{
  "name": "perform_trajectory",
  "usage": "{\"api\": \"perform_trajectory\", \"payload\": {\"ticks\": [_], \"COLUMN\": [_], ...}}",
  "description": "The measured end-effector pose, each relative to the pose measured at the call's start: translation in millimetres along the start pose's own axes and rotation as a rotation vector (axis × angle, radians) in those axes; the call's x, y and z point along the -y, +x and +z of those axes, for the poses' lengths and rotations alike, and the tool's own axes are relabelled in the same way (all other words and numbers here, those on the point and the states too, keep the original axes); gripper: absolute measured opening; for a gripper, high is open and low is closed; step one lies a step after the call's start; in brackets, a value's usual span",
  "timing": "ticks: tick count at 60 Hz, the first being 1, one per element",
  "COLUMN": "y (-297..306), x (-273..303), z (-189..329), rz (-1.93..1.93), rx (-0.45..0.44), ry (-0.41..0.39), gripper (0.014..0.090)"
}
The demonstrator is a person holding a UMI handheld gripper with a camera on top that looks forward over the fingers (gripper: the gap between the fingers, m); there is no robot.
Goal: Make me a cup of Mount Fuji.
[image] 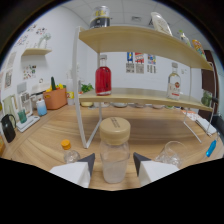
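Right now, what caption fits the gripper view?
Fingers open around a wooden-lidded jar, shelf with red bottle beyond.

No text can be read. The clear bottle on the shelf, right of centre, bears a label too small to make out. Posters on the back wall, upper middle, show only blurred print.

Clear jar, wood lid, upright btwn tongs.
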Motion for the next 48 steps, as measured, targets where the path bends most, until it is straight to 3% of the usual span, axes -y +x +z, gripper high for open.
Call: {"api": "perform_trajectory", "payload": {"ticks": [3, 20, 27, 32, 37, 48], "y": [-1.3, 28.3, 59.9, 89.7, 112.6, 128.1], "x": [3.0, 45.5, 43.1, 41.4, 65.0, 179.5], "z": [-7.1, -85.6, -114.9, -135.2, -155.5, -180.9], "rz": [0.009, 0.032, 0.049, 0.069, 0.09, 0.124], "rx": [0.008, -0.042, -0.089, -0.157, -0.198, -0.187], "ry": [-0.01, -0.003, -0.059, -0.14, -0.176, -0.087], "gripper": [0.0865, 0.0859, 0.0857, 0.086, 0.0855, 0.0853]}}
